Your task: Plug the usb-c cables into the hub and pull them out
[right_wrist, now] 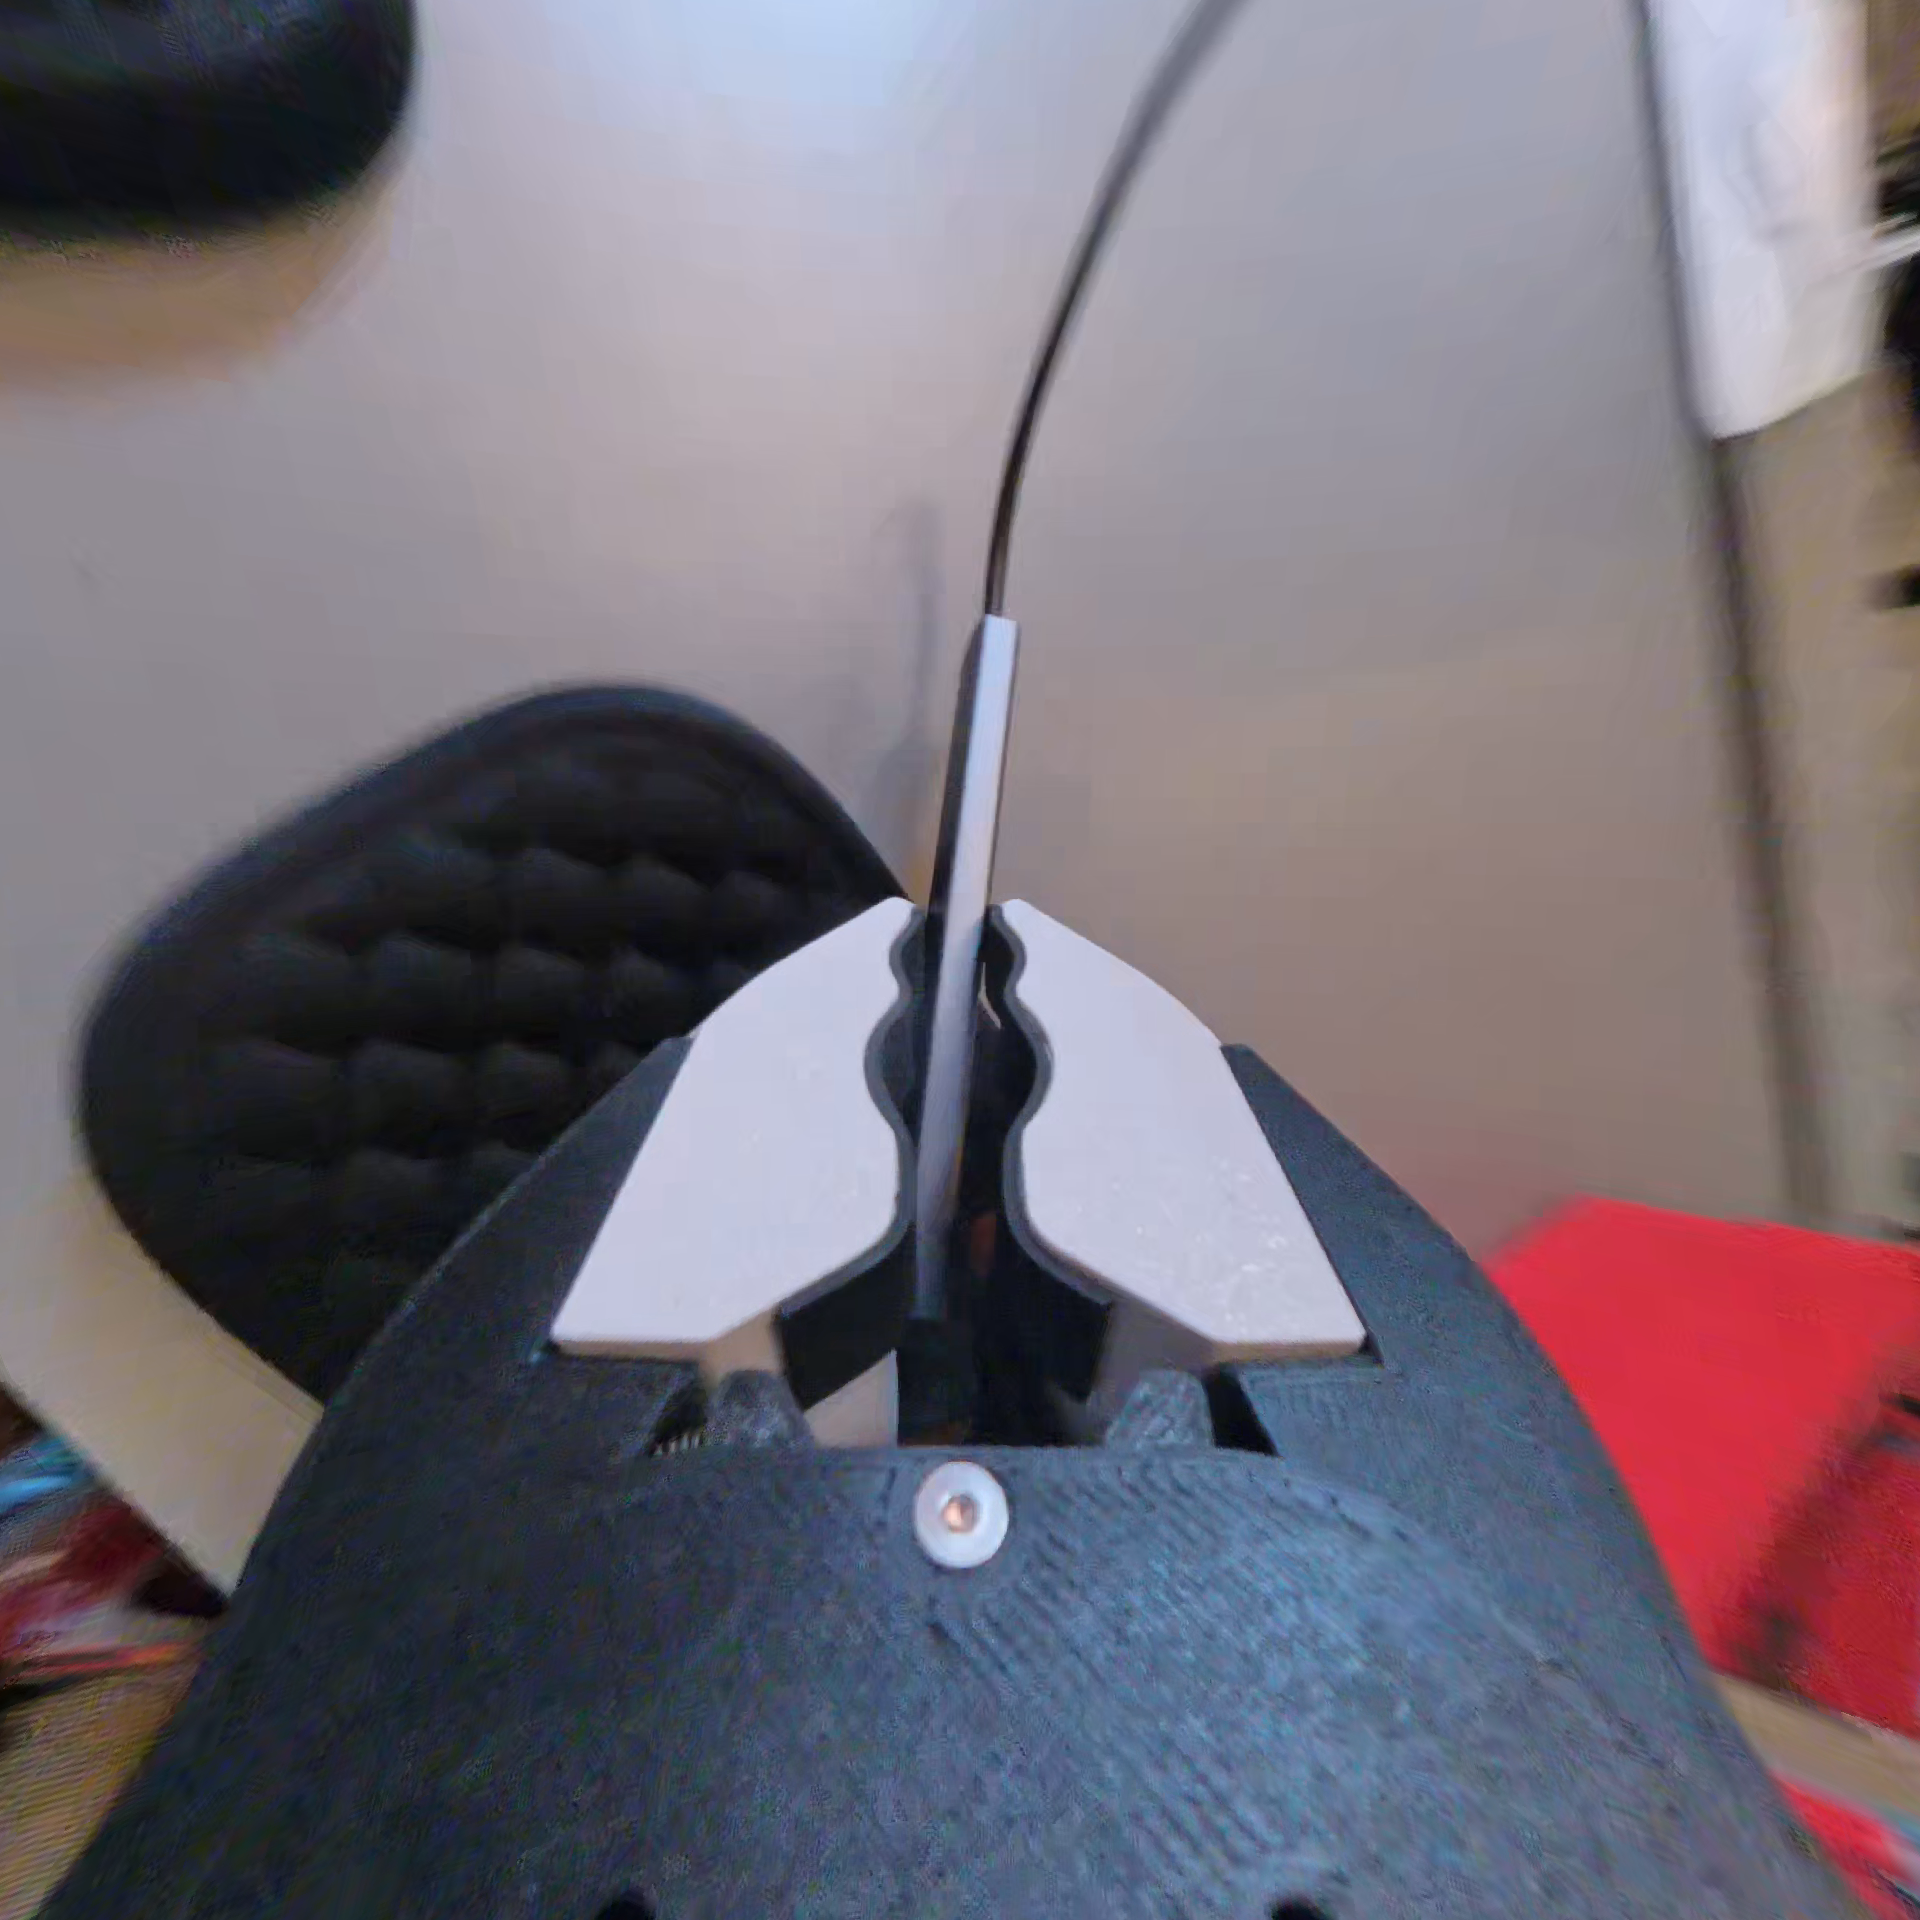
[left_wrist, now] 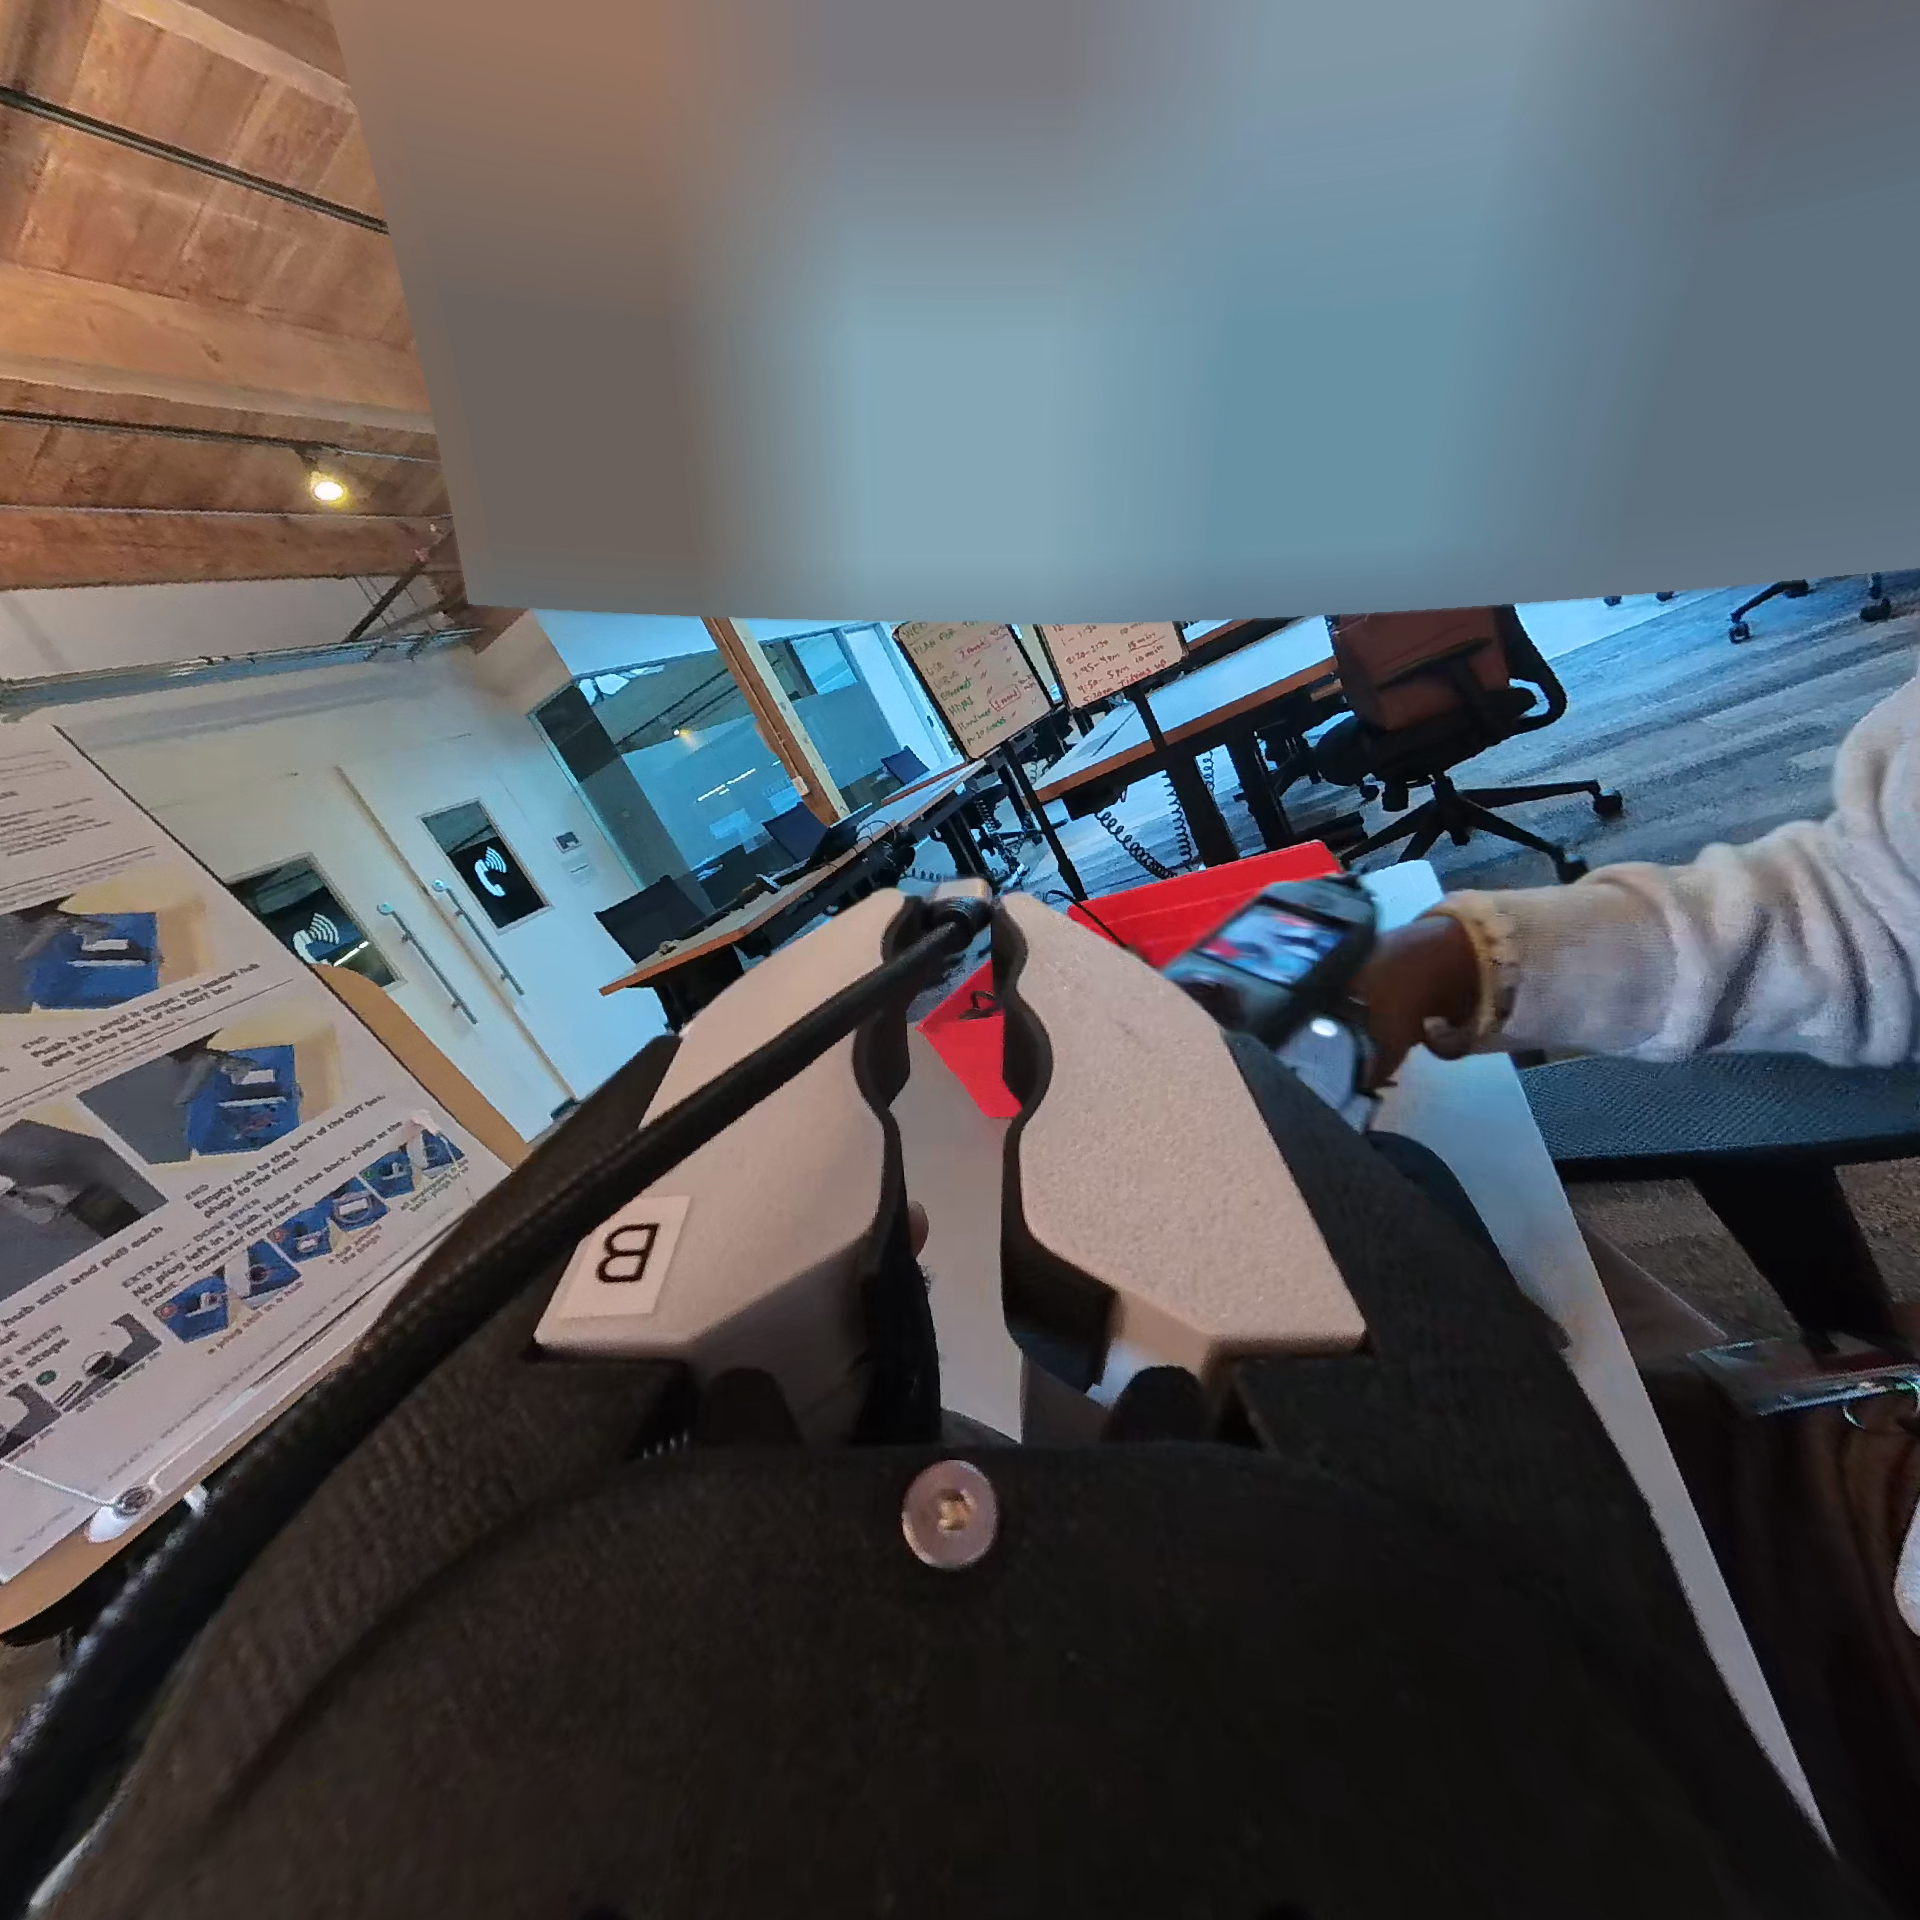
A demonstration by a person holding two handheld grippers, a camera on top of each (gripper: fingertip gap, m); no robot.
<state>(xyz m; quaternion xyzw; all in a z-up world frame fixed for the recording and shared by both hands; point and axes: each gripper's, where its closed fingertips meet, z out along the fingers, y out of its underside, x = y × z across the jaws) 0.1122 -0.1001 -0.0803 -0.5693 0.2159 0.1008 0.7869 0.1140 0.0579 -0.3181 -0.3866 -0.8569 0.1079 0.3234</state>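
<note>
My left gripper (left_wrist: 956, 909) is shut on the plug (left_wrist: 961, 894) of a black braided usb-c cable (left_wrist: 727, 1091), which trails from the fingertips down to the left. My right gripper (right_wrist: 954, 914) is shut on a thin grey hub (right_wrist: 982, 790), seen edge-on and standing upright between the jaws. A thin black lead (right_wrist: 1049, 343) curves up from the hub's top end. The right gripper also shows in the left wrist view (left_wrist: 1278, 956), held by a hand in a white sleeve. Plug and hub are apart.
A red bin (left_wrist: 1195, 909) sits just beyond the left fingertips and at the lower right of the right wrist view (right_wrist: 1714, 1403). An instruction sheet (left_wrist: 156, 1091) stands at the left. A black mesh cushion (right_wrist: 468, 987) lies left of the right gripper on the white table (right_wrist: 1351, 727).
</note>
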